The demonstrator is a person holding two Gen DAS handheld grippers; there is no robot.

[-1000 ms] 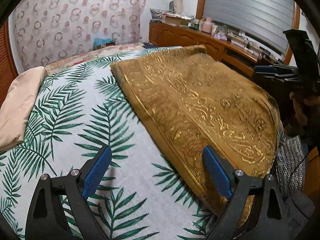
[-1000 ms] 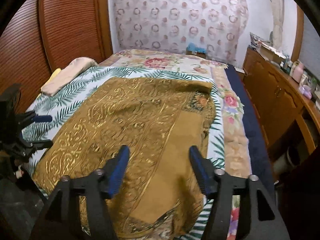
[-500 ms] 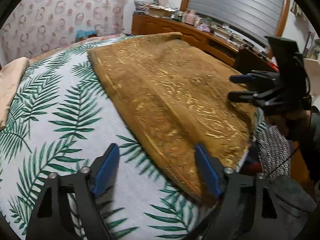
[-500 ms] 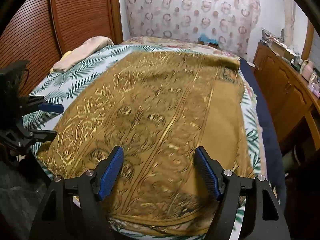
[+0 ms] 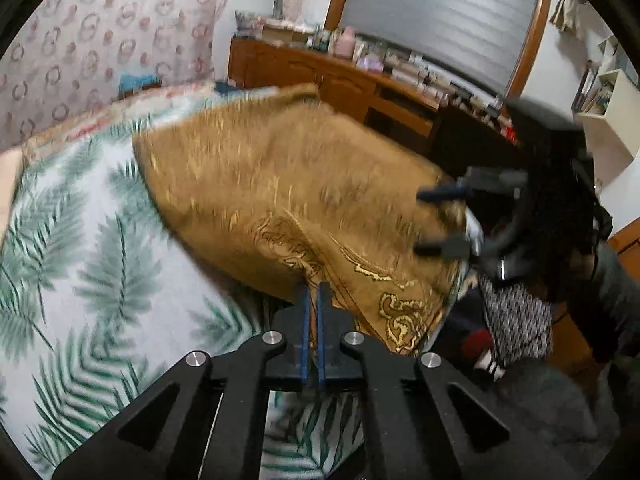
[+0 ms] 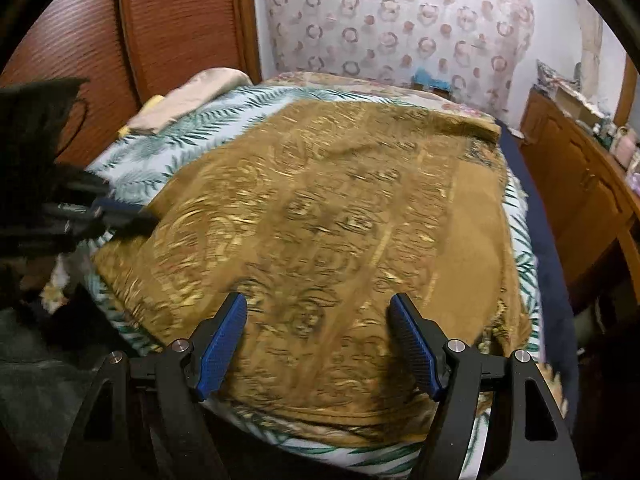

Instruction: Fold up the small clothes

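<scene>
Already my left gripper (image 5: 312, 294) is pinching the near corner of the golden cloth (image 5: 288, 184), its fingers fully closed on a thin bite of fabric, while my right gripper (image 6: 319, 322) is hovering wide open over the opposite near edge, gripping nothing. That cloth is lying spread across the palm-print bedspread (image 5: 80, 264). I am risking the slippery weave sliding out, or pinching bedspread underneath, if I am lifting one-sided and skewing the fold.

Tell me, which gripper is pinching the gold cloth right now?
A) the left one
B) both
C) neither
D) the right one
A: the left gripper is shut on the gold cloth edge, while the right gripper hangs open above it.
</scene>
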